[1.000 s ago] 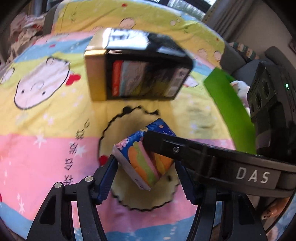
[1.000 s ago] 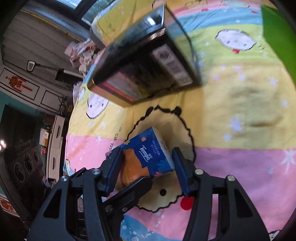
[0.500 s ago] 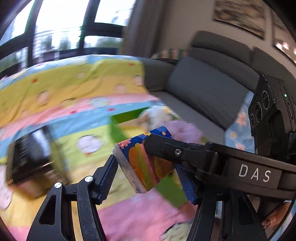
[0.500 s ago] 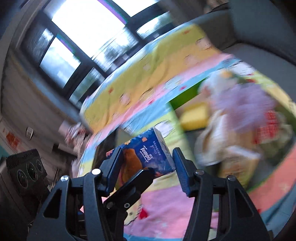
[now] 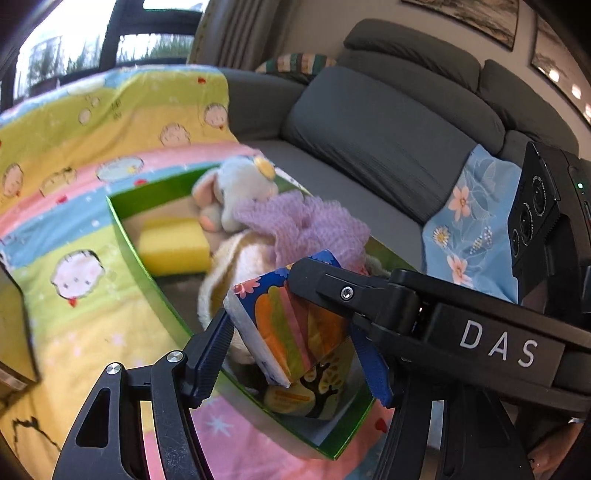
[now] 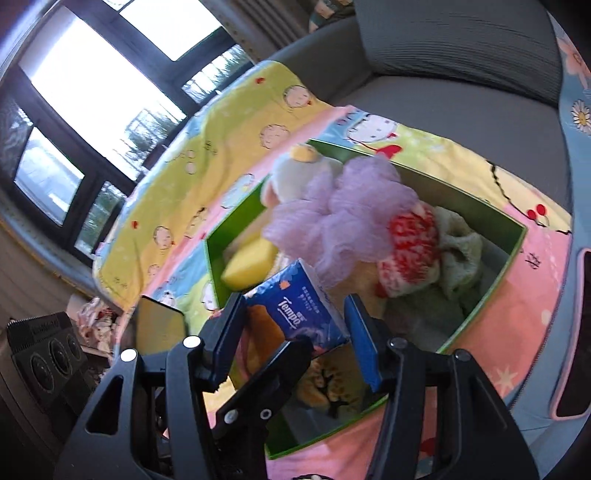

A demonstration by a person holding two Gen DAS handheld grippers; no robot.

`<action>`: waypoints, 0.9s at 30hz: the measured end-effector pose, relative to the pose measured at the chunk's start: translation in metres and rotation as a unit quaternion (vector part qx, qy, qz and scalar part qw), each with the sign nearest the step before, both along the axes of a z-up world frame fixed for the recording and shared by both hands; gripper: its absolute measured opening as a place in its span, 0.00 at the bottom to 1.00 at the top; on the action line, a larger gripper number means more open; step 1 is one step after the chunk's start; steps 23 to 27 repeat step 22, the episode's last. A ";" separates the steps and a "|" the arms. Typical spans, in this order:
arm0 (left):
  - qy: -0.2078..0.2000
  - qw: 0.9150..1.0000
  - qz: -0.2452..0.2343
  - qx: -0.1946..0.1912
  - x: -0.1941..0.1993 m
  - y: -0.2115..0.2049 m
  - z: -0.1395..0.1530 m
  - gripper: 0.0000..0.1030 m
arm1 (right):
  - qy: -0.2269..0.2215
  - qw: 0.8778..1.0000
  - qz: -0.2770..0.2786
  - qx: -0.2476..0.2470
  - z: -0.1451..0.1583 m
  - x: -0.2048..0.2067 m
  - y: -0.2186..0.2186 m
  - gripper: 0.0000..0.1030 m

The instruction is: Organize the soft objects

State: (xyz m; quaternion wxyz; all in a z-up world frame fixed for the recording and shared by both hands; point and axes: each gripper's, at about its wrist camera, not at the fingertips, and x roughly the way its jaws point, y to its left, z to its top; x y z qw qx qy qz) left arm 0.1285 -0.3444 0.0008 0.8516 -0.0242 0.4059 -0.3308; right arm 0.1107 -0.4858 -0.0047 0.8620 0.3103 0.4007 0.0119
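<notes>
Tissue pack [image 5: 295, 325] pinched between both grippers' fingers, left [image 5: 295, 354] now opening. Green box [image 5: 125, 236] lies directly beneath.

Tissue pack [image 6: 295, 314]: blue, orange-and-pink print. Box [image 5: 129, 236]: green. Sponge [image 5: 171, 245]: yellow. Bath pouf [image 6: 340, 218]: lilac. Blanket [image 5: 92, 110]: yellow, pink, blue cartoon stripes.

A home living room: grey sofa [image 5: 388, 122] upper right, framed pictures [image 5: 465, 18] above it, big window [image 6: 92, 99] upper left
</notes>
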 end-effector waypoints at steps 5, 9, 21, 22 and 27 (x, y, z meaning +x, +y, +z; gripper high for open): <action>-0.003 1.000 0.006 -0.018 -0.006 0.005 0.006 0.84 | -0.010 0.999 -0.037 -0.011 0.003 -0.013 -0.011 0.75; -0.013 1.000 0.016 -0.017 -0.013 0.011 0.017 0.89 | -0.010 0.998 -0.056 -0.035 0.013 -0.023 -0.016 0.80; -0.040 0.997 0.055 -0.021 -0.031 0.036 0.041 0.96 | -0.052 0.990 -0.086 -0.095 0.043 -0.055 -0.018 0.97; -0.040 0.997 0.056 -0.022 -0.031 0.038 0.041 0.96 | -0.051 0.990 -0.086 -0.096 0.043 -0.056 -0.018 0.97; -0.040 0.997 0.056 -0.022 -0.031 0.038 0.041 0.96 | -0.051 0.990 -0.086 -0.096 0.043 -0.056 -0.018 0.97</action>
